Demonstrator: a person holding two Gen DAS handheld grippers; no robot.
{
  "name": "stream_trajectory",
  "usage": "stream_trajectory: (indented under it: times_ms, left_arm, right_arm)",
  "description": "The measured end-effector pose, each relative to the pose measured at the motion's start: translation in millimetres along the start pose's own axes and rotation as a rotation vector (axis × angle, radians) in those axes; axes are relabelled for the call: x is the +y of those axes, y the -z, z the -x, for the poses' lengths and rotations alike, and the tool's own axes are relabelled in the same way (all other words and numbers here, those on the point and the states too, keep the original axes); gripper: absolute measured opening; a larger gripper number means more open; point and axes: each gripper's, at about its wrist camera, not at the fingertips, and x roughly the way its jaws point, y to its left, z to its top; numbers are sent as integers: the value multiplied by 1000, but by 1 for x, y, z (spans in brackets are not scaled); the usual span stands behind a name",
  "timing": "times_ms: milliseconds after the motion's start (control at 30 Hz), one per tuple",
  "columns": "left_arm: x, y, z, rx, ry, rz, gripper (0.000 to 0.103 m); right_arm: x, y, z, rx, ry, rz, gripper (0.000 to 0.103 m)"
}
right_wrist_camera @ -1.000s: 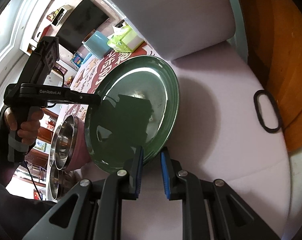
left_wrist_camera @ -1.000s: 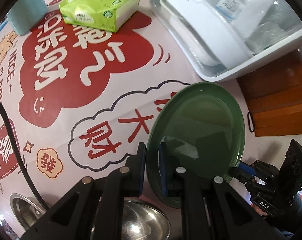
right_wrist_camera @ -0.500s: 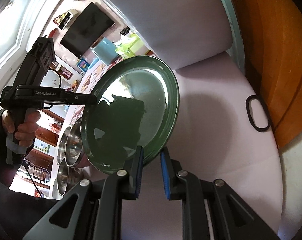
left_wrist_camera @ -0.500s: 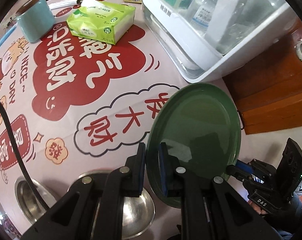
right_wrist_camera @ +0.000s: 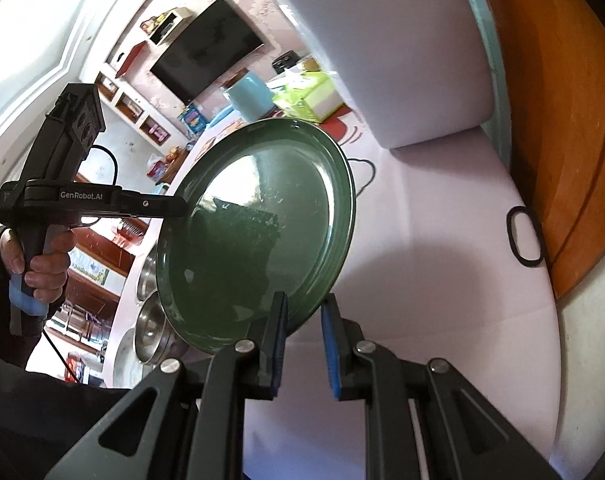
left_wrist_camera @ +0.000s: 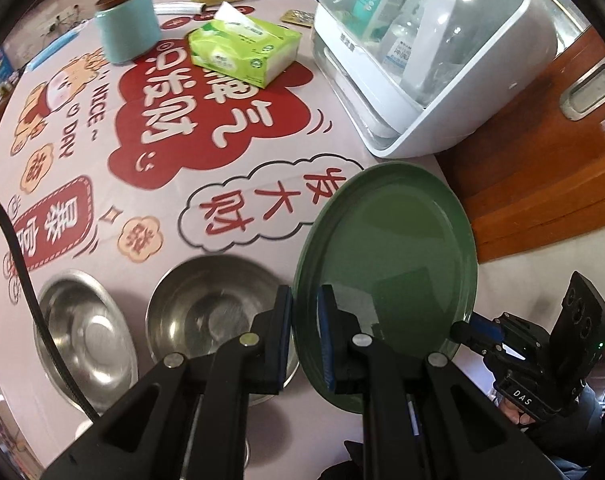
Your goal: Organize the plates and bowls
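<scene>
Seen first from the left wrist, the left gripper (left_wrist_camera: 305, 320) is clamped on the near rim of the green plate (left_wrist_camera: 386, 280), one blue-padded finger on each face. The plate is tilted steeply, almost on edge, held above the printed tablecloth (left_wrist_camera: 174, 152). Below and left of it, two steel bowls (left_wrist_camera: 206, 304) sit side by side on the cloth. At the plate's far lower edge the right gripper (left_wrist_camera: 474, 330) reaches in from the right, its blue tip at the rim; whether it pinches the plate is hard to tell from here. Farther back are a tissue pack (left_wrist_camera: 244, 50), a teal canister (left_wrist_camera: 126, 26) and a white dish cabinet (left_wrist_camera: 422, 60).

Next, from the right wrist, the right gripper (right_wrist_camera: 304, 332) has its fingers apart with a clear gap; the plate's (right_wrist_camera: 258, 232) lower rim lies against the left finger's outer side, and nothing sits in the gap. Across the plate, the left gripper (right_wrist_camera: 178, 208) extends level from the left and grips the opposite rim, the person's hand (right_wrist_camera: 42, 256) wrapped round its upright handle. A black loop (right_wrist_camera: 524, 236) lies on the cloth at the table edge.
</scene>
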Motion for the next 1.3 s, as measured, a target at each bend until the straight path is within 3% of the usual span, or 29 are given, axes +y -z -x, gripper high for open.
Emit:
stream_trajectory:
  times_ms: [433, 1300]
  left_arm:
    - [22, 62, 36, -61, -1, 109, 11]
    - [102, 217, 96, -164, -59, 388, 11]
  right_arm:
    - [34, -1, 13, -1, -61, 89, 16]
    - [149, 43, -18, 149, -187, 358, 16]
